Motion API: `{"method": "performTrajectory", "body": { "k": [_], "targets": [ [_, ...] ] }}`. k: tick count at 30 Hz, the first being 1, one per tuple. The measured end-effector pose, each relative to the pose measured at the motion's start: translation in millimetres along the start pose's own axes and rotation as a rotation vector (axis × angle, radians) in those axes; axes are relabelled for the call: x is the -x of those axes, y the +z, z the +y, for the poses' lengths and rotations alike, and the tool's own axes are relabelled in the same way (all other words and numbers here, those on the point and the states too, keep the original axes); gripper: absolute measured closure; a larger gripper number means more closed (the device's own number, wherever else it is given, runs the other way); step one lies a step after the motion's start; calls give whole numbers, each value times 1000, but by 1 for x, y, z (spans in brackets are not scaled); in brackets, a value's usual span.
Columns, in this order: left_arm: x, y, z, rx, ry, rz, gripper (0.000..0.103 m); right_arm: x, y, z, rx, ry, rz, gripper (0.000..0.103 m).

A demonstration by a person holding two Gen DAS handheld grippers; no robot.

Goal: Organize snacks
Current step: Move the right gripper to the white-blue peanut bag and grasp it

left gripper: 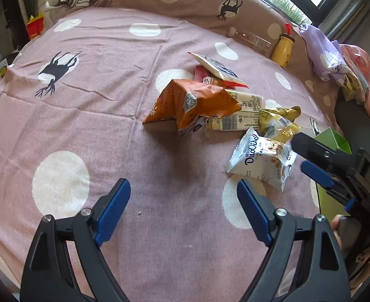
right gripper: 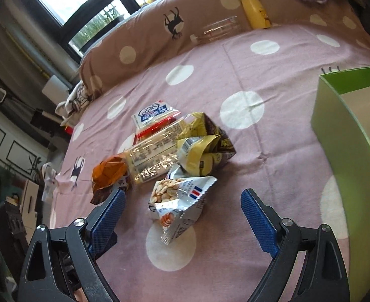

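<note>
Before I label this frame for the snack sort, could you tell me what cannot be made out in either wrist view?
- Green box: cut off by the right wrist view's edge; its contents are mostly hidden by its wall.
- Pale long packet: partly buried under the orange packet in the left wrist view.
- Red packet: mostly covered by the white packet; label unreadable.
- Clear bottle: too faint to tell its contents.

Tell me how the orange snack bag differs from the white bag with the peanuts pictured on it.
The orange snack bag is orange all over and lies at the pile's edge; the white peanut bag is white with pictured nuts and a red-white-blue mark. The orange bag is folded into a tent shape, while the white one lies puffed and crumpled. The white bag sits nearest the right hand-held gripper; the orange one lies further off. Both rest unheld on the spotted pink sheet.
</note>
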State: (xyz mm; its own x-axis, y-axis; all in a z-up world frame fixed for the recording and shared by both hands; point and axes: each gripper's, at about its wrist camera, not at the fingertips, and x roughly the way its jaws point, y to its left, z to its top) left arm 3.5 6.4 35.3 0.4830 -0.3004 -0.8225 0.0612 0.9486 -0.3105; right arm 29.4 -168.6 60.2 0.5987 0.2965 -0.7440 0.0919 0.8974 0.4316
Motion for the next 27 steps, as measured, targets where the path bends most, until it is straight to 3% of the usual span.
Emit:
{"method": "performTrajectory", "body": {
  "k": [6,9,11,15,21,27],
  "targets": [
    [1,-1,4,10,25,2,16,-31,1,8,7,-21,70,11],
    [0,-1,5,16,12,16,16,-37,2,6,3,-28,87,25],
    [0,-1,5,26,-29,23,16,-39,2,3,0,3,99,42],
    [-1,-1,2,45,-145,50,16,-35,0,-1,-15,80,107,52],
    [-7,-9,-17,-28,-243,114,16,-30,-8,2,-26,222,161,53],
    [-19,-15,-29,-62,-279,156,16,-35,-15,4,-28,262,219,58]
  ]
}}
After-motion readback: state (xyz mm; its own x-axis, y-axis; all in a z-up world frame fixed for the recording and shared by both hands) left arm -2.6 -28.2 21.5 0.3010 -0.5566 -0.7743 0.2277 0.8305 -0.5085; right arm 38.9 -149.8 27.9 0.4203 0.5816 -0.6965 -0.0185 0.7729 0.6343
